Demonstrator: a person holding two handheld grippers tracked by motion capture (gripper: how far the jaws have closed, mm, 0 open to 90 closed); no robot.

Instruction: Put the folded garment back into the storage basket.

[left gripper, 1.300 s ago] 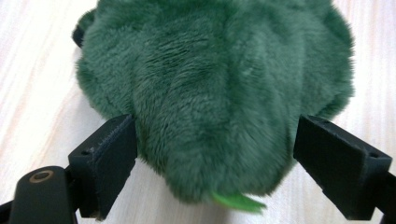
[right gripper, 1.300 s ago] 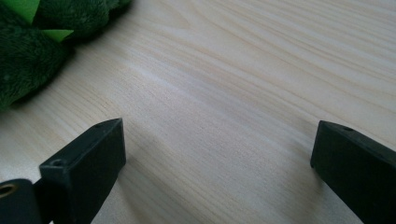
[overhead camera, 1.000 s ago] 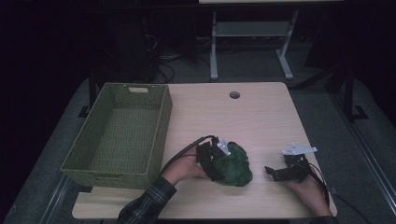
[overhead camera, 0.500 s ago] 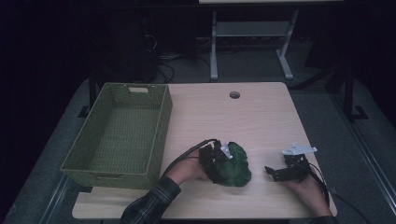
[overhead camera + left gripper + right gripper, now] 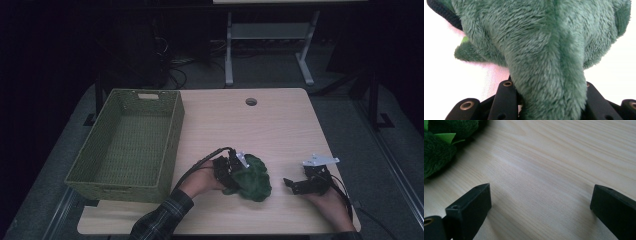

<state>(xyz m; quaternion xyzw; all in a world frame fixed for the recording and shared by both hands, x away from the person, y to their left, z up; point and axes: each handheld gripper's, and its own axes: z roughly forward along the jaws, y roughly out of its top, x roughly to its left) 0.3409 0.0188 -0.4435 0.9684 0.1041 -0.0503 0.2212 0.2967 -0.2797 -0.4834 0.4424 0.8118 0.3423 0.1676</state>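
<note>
A: Where's the green plush toy [image 5: 252, 179] relative to the tongs?

B: Right at the left gripper [image 5: 231, 175], on its far side, touching. The left hand [image 5: 202, 181] is much the nearer. The right gripper [image 5: 296, 185] sits apart on the toy's other side, with bare table [image 5: 280, 130] between.

A: Does the toy have a long axis?

B: It's a rumpled lump, hard to call. In the left gripper view a thick fold of green fur [image 5: 549, 75] runs straight down between the two black jaws.

A: Left tongs: gripping or loose?

B: Their jaws have just been closing, with the plush between them. The fur bulges out either side of the jaws, so I judge them clamped on it.

A: And the right?

B: Spread wide, nothing between the jaws but wood grain. The toy [image 5: 441, 147] lies off to the upper left in that gripper's view, untouched.

A: And the basket?

B: The green woven basket [image 5: 172, 120] stands behind the left hand, away from the toy. A lift would likely carry the toy back across the hand's own side.
</note>
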